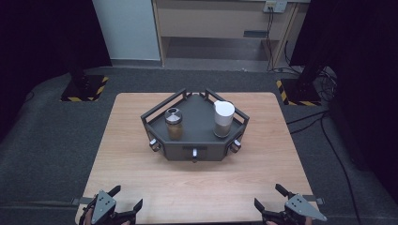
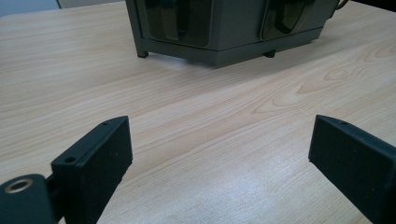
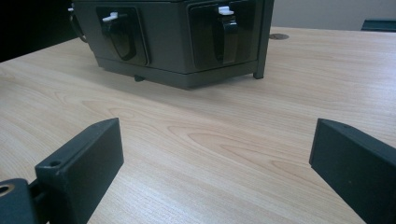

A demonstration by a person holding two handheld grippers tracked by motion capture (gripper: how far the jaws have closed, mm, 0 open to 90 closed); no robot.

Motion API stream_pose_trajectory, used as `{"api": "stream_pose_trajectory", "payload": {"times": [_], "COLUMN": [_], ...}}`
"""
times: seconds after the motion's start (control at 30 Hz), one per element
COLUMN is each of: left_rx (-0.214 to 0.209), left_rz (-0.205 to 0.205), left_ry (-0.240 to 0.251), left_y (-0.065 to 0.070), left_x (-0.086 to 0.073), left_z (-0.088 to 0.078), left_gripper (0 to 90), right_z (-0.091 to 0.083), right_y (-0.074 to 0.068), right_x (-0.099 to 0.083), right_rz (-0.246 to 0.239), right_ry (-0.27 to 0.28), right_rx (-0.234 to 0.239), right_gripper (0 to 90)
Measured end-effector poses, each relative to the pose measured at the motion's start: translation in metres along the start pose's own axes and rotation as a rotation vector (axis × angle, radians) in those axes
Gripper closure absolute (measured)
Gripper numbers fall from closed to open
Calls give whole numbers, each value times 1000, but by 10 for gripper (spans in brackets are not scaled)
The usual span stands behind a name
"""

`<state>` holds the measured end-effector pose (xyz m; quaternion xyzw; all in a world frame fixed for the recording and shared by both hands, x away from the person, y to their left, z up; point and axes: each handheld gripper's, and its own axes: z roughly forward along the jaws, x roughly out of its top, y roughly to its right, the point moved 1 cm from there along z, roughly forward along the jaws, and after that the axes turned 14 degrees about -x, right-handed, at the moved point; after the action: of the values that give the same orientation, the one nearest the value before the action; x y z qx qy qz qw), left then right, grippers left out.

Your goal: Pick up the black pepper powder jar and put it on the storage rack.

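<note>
left gripper [image 1: 126, 199] spread, low | right gripper [image 1: 268, 197] spread, low | rack [image 1: 195, 150] ahead

- No word, number, label or brand can be read anywhere.
- The black-and-yellow hazard stripes [image 1: 99, 88] on the floor plates at far left and far right [image 1: 282, 89] are the one sign; they carry no text.

Overhead light fell evenly on the counter [image 1: 141, 178]; the room around it was dark, near black at both sides. The grey rack [image 1: 195, 126] cast a soft short shadow on the counter just beneath its base. Mild sheen on the wood in the gripper views. Jaws close to the lens were soft; the high view was slightly grainy.
</note>
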<state>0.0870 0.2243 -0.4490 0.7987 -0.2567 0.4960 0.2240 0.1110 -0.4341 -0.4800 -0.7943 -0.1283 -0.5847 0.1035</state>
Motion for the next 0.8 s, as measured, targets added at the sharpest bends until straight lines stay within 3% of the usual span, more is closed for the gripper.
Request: {"api": "stream_pose_trajectory", "payload": {"times": [0.8], "left_rx": [11], "left_rz": [4], "left_ry": [0], "left_y": [0], "left_x": [0], "left_z": [-1], "left_gripper": [48], "right_z": [0], "right_y": [3], "right_x": [-2], "right_rz": [11], "right_ry": [-4], "right_rx": [3], "right_gripper": [30]}}
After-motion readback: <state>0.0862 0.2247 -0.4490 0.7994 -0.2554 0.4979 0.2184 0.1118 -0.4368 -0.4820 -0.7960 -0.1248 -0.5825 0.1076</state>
